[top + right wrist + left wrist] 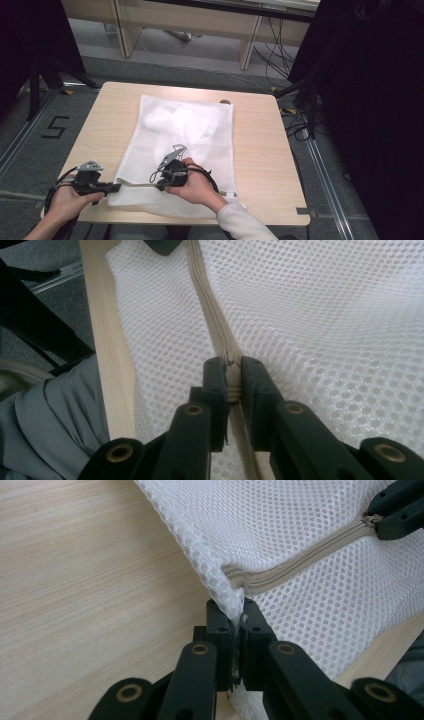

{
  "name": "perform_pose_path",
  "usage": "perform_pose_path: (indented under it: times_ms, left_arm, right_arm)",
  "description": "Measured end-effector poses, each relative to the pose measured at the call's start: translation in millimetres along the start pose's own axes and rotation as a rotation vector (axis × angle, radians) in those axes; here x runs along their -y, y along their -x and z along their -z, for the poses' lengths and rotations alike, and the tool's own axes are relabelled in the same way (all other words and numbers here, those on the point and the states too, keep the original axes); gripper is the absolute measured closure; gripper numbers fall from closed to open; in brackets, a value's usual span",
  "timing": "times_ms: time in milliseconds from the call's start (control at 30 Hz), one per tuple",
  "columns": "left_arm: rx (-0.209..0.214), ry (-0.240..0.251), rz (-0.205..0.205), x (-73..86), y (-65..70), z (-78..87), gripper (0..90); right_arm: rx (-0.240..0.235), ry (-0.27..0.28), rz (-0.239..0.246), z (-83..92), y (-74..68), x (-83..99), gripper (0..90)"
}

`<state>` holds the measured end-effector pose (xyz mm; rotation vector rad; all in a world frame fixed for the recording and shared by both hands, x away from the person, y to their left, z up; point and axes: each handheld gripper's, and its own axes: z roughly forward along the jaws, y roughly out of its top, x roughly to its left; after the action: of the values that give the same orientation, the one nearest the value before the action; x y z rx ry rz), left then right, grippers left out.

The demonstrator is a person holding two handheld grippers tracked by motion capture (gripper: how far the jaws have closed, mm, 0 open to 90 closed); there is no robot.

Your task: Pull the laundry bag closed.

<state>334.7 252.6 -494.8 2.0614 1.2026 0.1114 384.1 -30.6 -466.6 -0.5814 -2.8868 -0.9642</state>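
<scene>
A white mesh laundry bag (185,130) lies flat on the light wooden table (260,150), with something white bundled inside its far half. Its beige zipper (300,562) runs along the near edge. My left gripper (116,187) is shut on the bag's corner at the zipper's end, and the mesh (310,530) is pinched between the jaws (238,625). My right gripper (159,183) is shut on the zipper pull (230,360), a short way along the zipper (210,305) from the left one. The right gripper's jaws also appear at the top right of the left gripper view (395,510).
A small dark object (225,102) sits at the table's far edge beside the bag. Beyond the table are wooden furniture legs (247,47), floor cables (280,55) and black stands (40,75). Grey clothing (50,425) hangs below the table's near edge (107,340).
</scene>
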Motion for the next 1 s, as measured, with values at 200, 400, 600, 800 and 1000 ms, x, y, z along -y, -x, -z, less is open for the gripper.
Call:
perform_pose_path:
  times_ms: [200, 400, 600, 800, 1000]
  left_arm:
    - [0.002, 0.014, 0.019, 0.0, 1.6, -1.1, 85.3]
    - [-0.007, 0.038, 0.026, 1.0, 1.8, -3.2, 85.3]
    - [-0.005, -0.011, -0.009, -0.2, -0.2, -0.5, 85.3]
    - [-0.01, 0.002, -0.005, 0.2, 0.7, -1.2, 85.3]
    - [-0.011, 0.016, -0.004, 0.9, 0.9, -2.4, 85.3]
  right_arm:
    - [-0.004, 0.009, 0.009, 1.1, 0.8, 0.5, 82.6]
    - [0.004, 0.006, -0.005, 4.8, 1.7, 2.6, 82.6]
    - [-0.001, 0.011, -0.002, 5.7, 3.0, 5.2, 82.6]
    - [0.003, 0.015, 0.015, 7.4, 3.9, 5.4, 82.6]
    - [0.009, 0.006, -0.01, 9.3, 2.8, 6.9, 82.6]
